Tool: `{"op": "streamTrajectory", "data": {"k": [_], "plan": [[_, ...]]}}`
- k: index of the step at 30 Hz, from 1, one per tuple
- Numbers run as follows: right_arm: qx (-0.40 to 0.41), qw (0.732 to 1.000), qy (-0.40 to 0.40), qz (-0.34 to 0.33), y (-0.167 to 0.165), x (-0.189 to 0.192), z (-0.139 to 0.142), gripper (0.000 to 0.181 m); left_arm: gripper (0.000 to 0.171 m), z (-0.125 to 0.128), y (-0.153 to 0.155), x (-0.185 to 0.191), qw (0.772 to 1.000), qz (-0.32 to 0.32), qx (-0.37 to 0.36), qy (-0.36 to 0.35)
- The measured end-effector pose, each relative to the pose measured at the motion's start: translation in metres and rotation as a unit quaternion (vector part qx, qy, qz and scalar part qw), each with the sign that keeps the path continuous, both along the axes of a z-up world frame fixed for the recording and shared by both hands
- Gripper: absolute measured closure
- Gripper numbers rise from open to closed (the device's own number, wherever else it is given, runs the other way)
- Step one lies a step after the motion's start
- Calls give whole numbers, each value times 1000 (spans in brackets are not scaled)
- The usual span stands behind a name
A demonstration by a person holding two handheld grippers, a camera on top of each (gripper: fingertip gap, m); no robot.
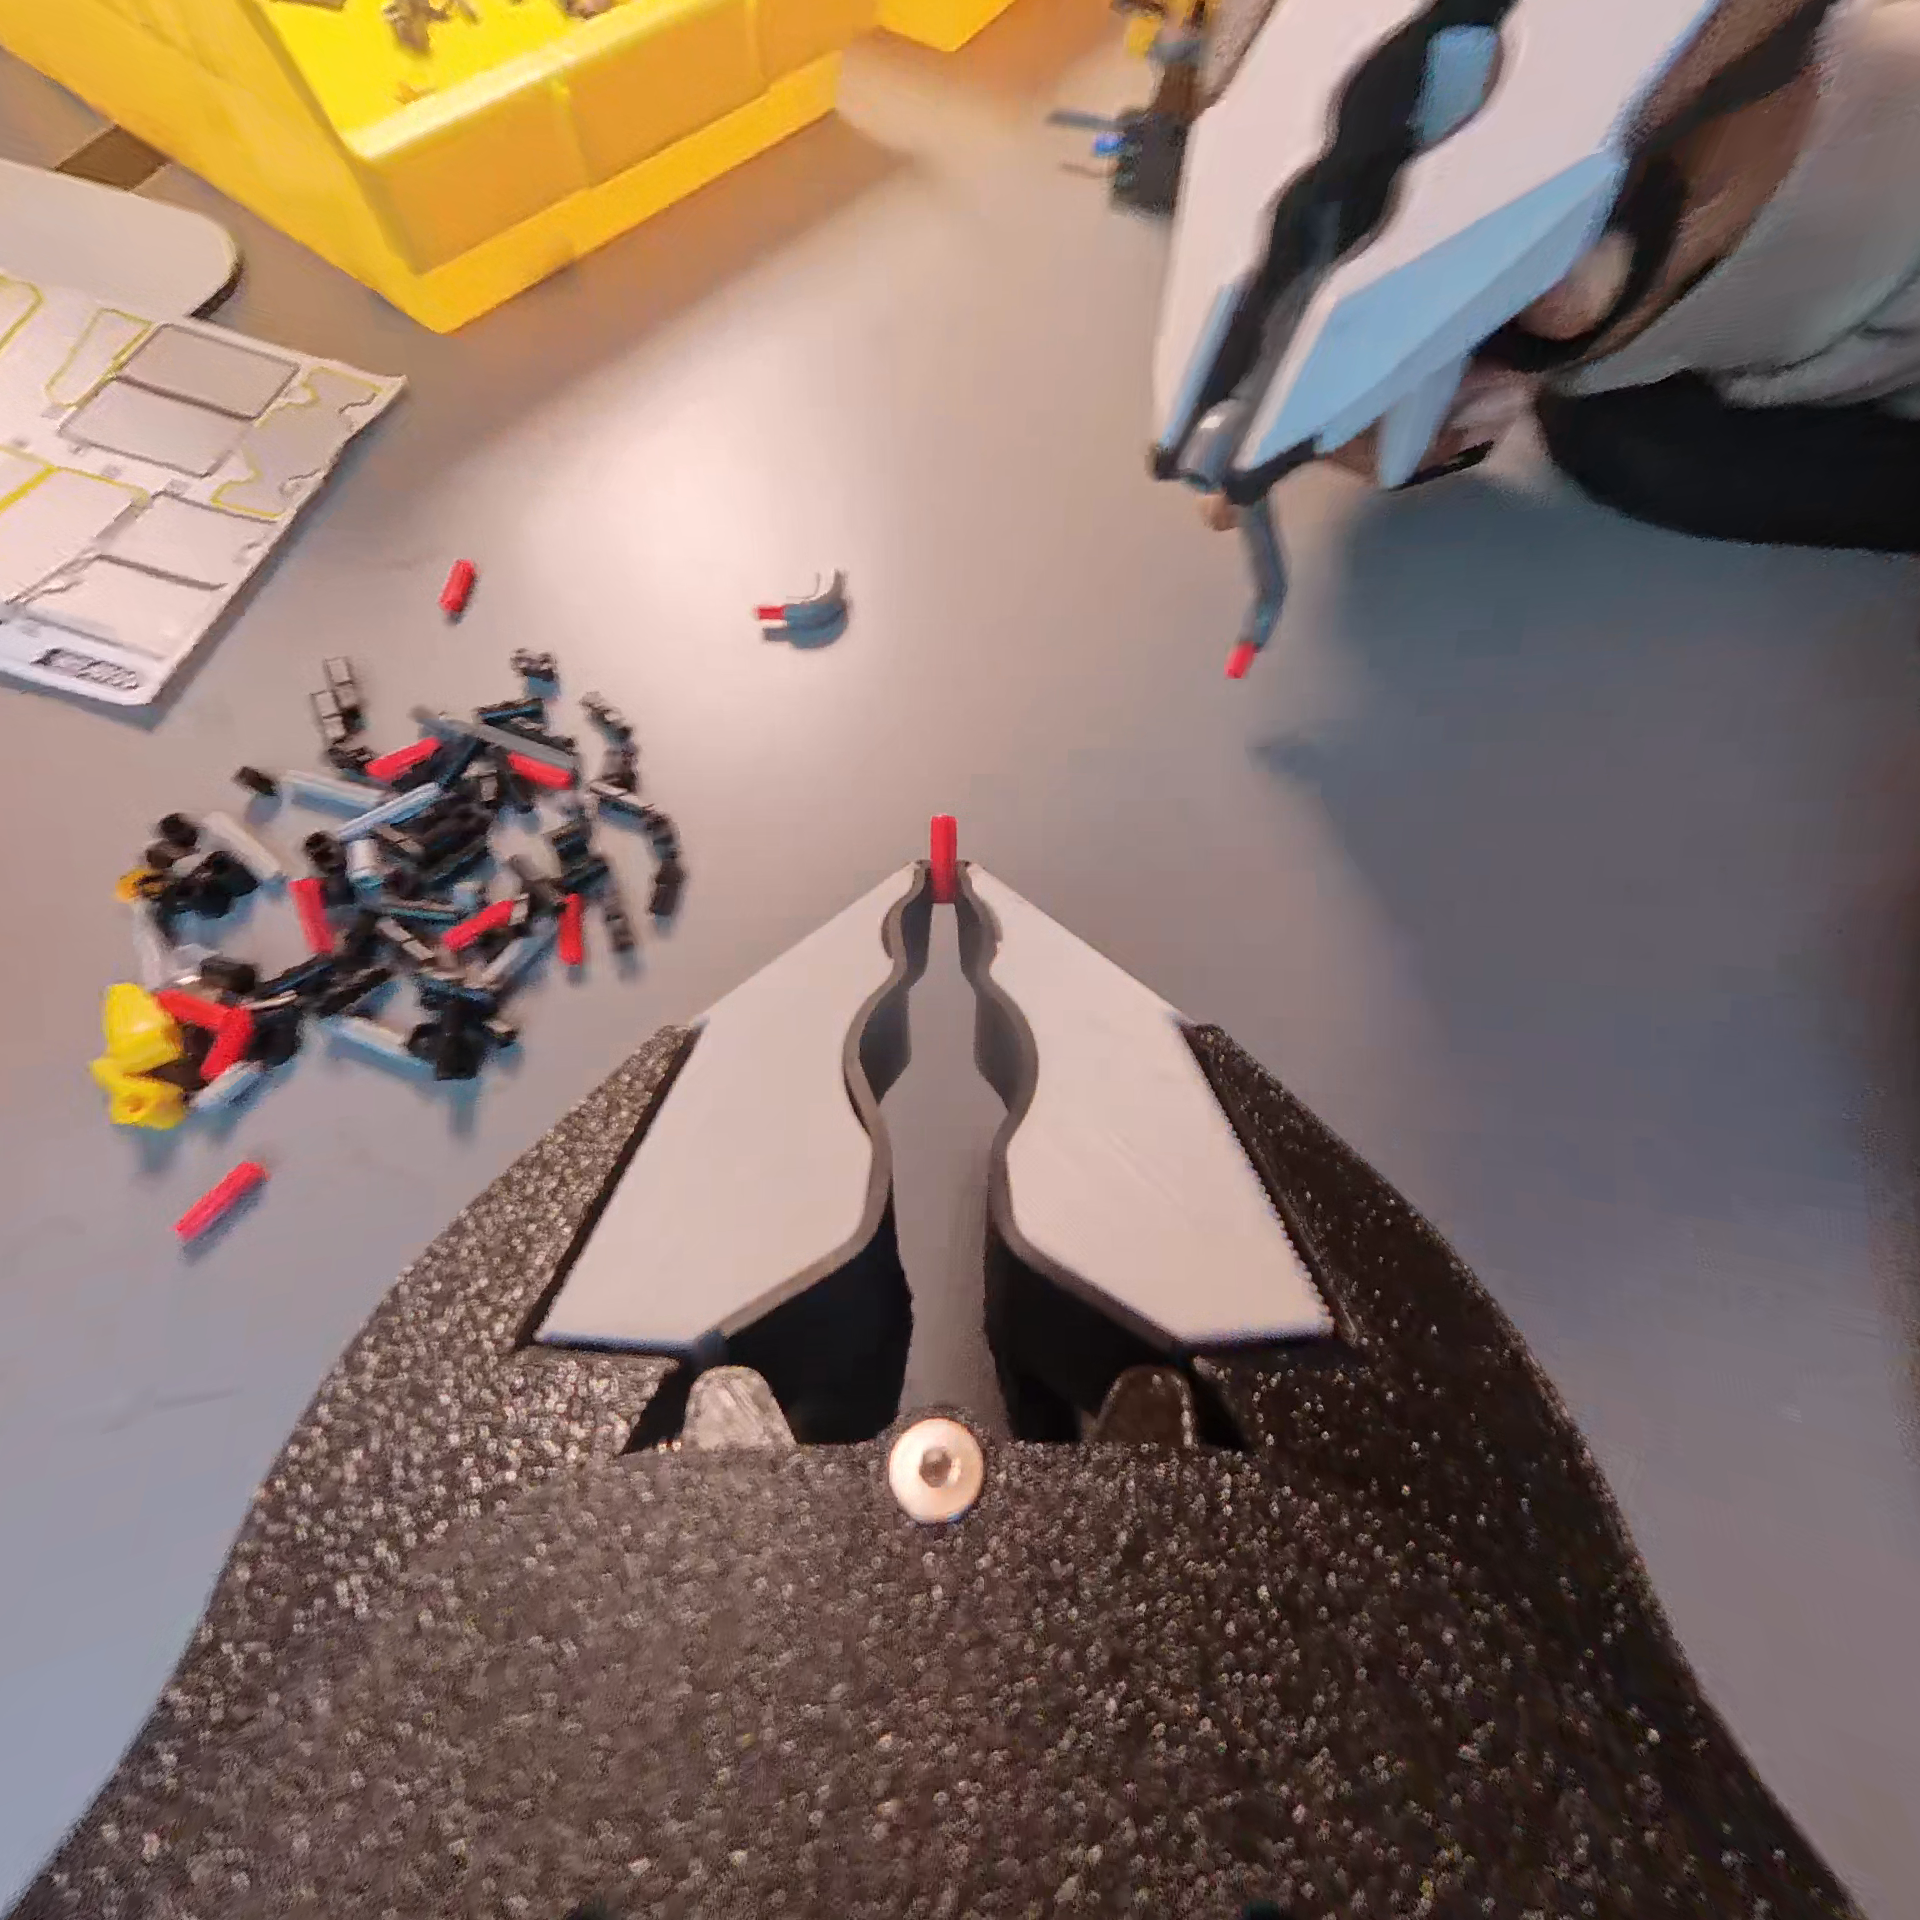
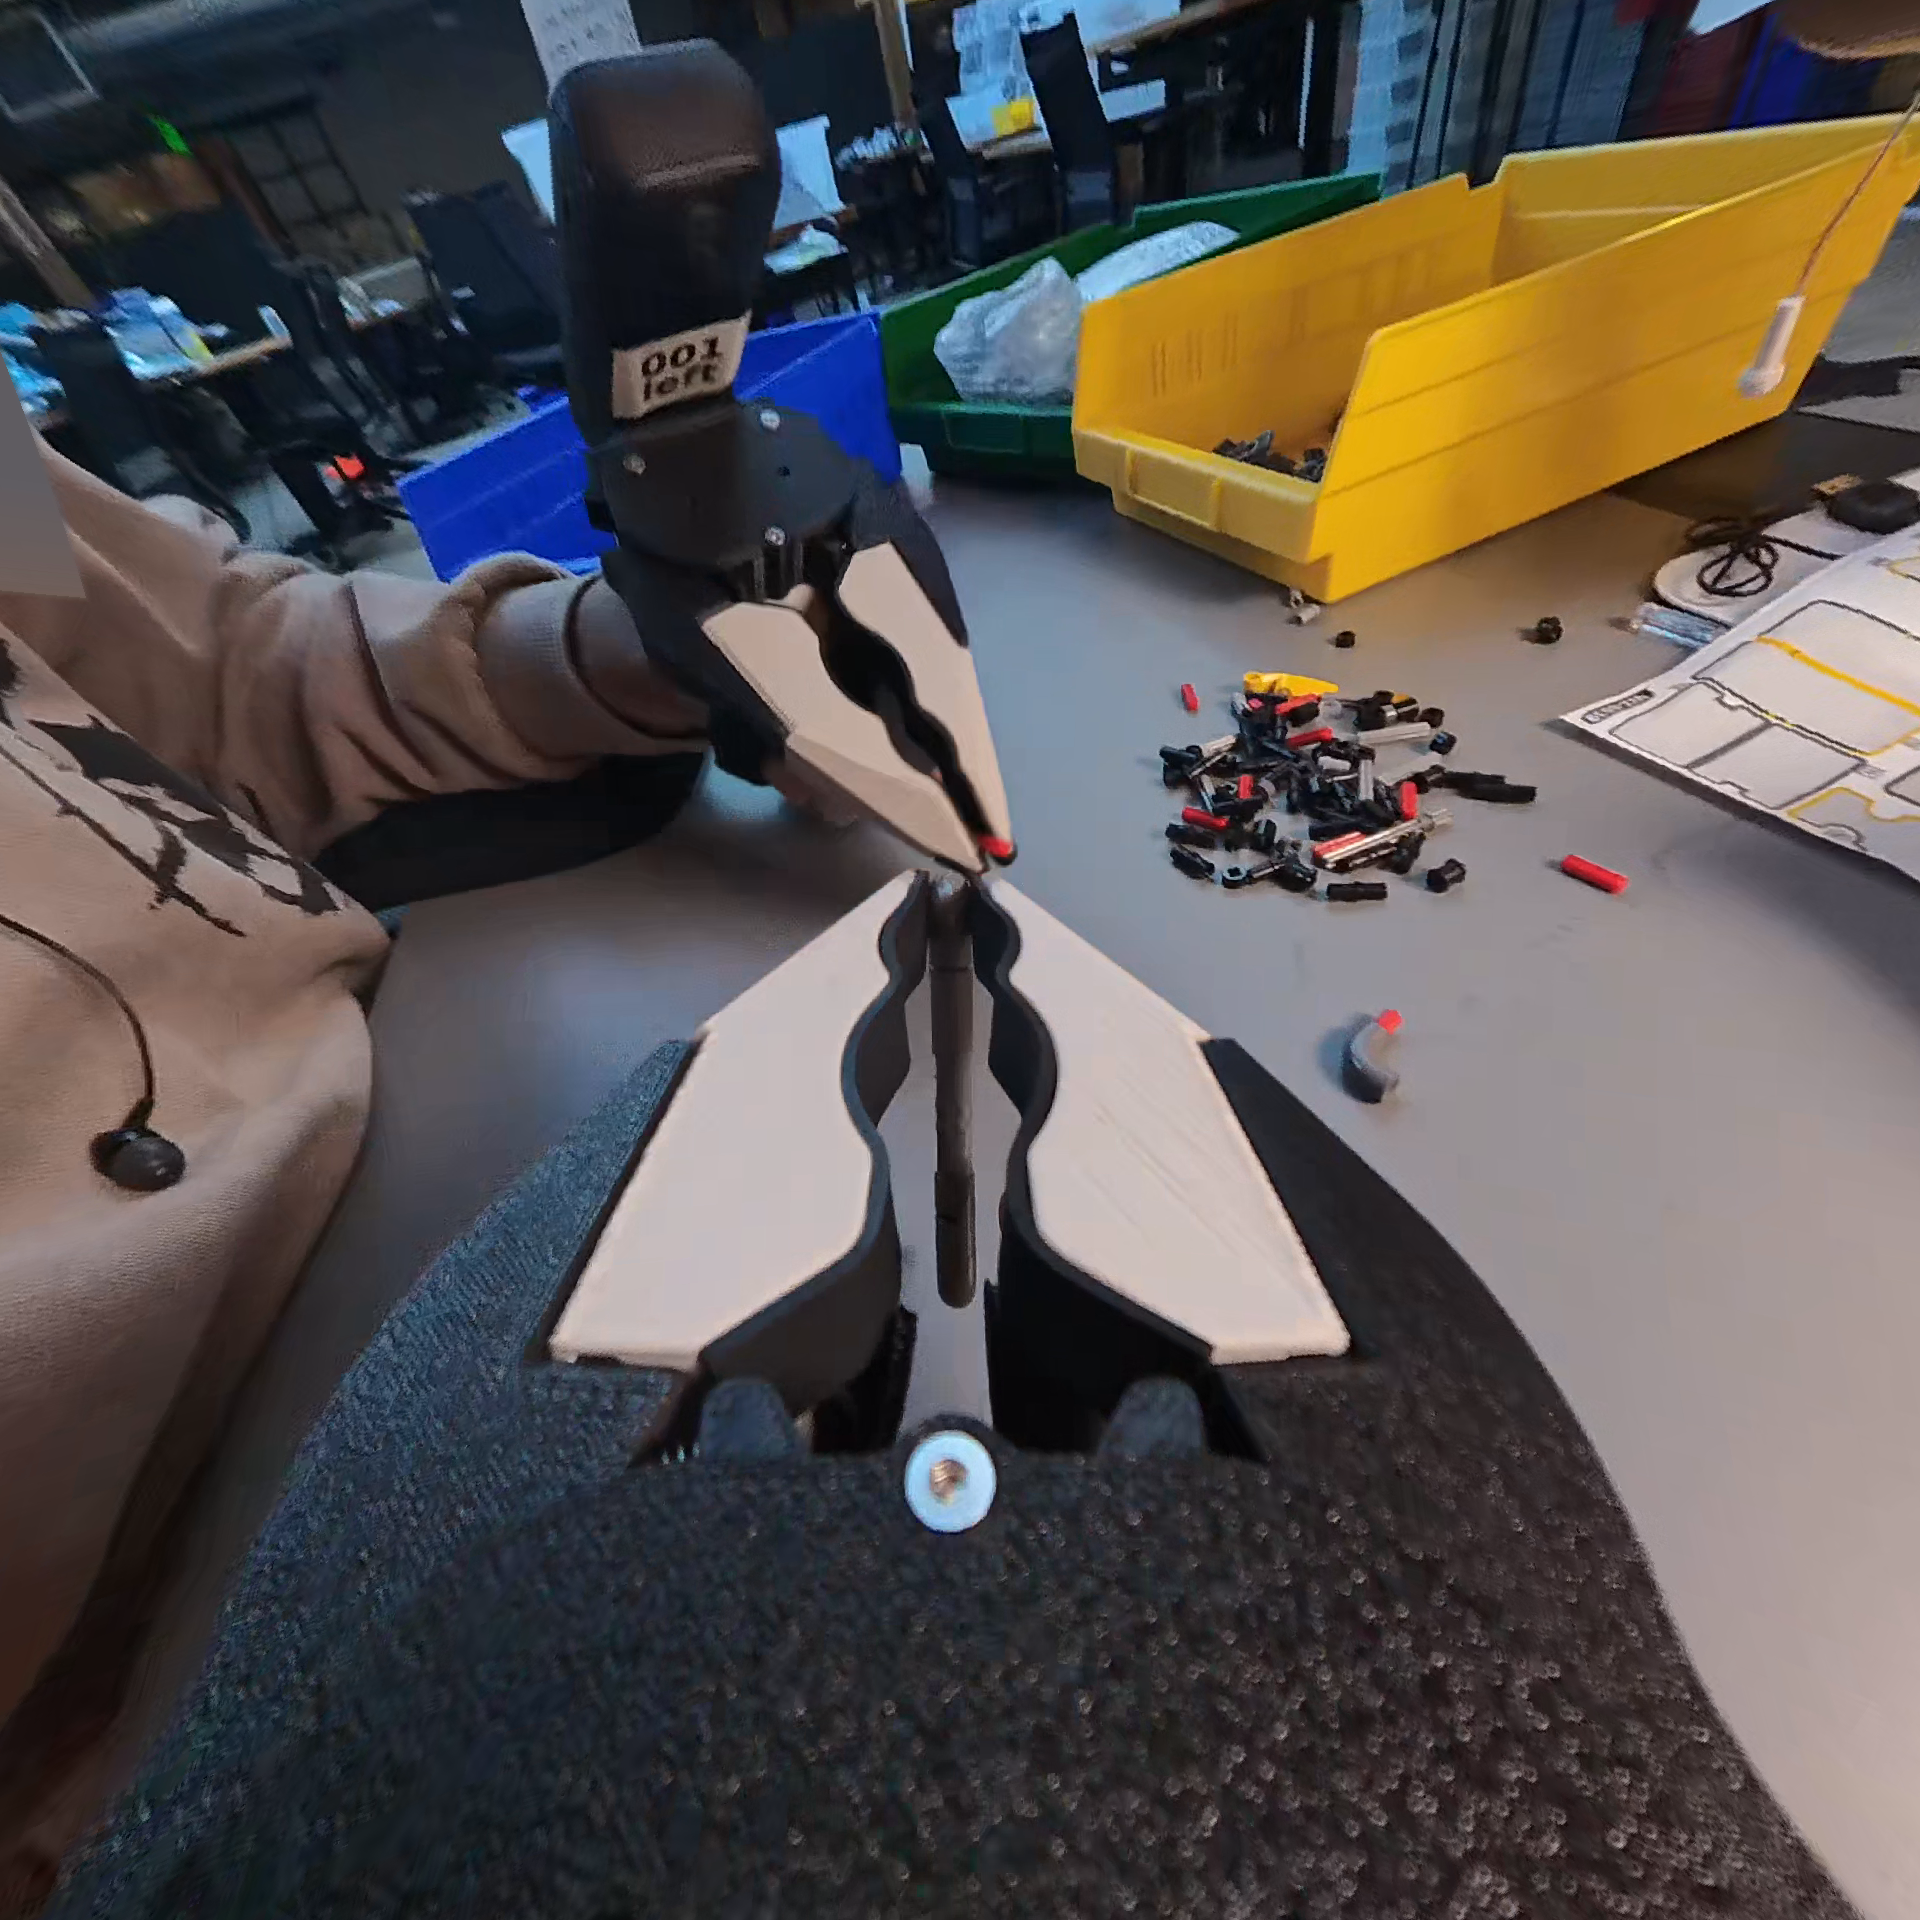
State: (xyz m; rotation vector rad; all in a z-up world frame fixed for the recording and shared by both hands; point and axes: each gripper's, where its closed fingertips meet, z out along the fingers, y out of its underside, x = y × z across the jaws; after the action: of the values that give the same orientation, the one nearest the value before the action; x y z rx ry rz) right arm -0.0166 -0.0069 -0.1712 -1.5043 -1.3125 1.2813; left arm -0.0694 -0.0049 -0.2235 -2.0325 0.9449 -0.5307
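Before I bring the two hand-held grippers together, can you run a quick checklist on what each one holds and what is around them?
1. Left hand-held gripper shut on the red pin: ok, pin sticks out past the tips.
2. Right hand-held gripper shut on the grey rod: ok, rod runs back between the fingers.
3. Red piece on the rod's far end: ok, in place.
4. Pin lined up with the rod's end: cannot tell, the tips are close and the picture is blurred.
5. Table between the grippers bare: ok; pile of parts and curved grey piece lie off to the side.
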Motion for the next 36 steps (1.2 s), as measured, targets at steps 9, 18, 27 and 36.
{"op": "streamTrajectory", "data": {"k": [9,18,27,36], "plan": [[33,997,-60,-28,8,1,-22,175,141,-21,77,-30,993,76,-16,88],[122,977,-160,-78,33,1,-47,146,139,-15,74,3,995,1,10,98],[131,943,-297,-79,86,-5,-82,161,141,-5,46,7,997,-23,21,75],[129,961,-148,195,-25,-21,-40,176,147,3,-25,26,978,-194,36,60]]}}
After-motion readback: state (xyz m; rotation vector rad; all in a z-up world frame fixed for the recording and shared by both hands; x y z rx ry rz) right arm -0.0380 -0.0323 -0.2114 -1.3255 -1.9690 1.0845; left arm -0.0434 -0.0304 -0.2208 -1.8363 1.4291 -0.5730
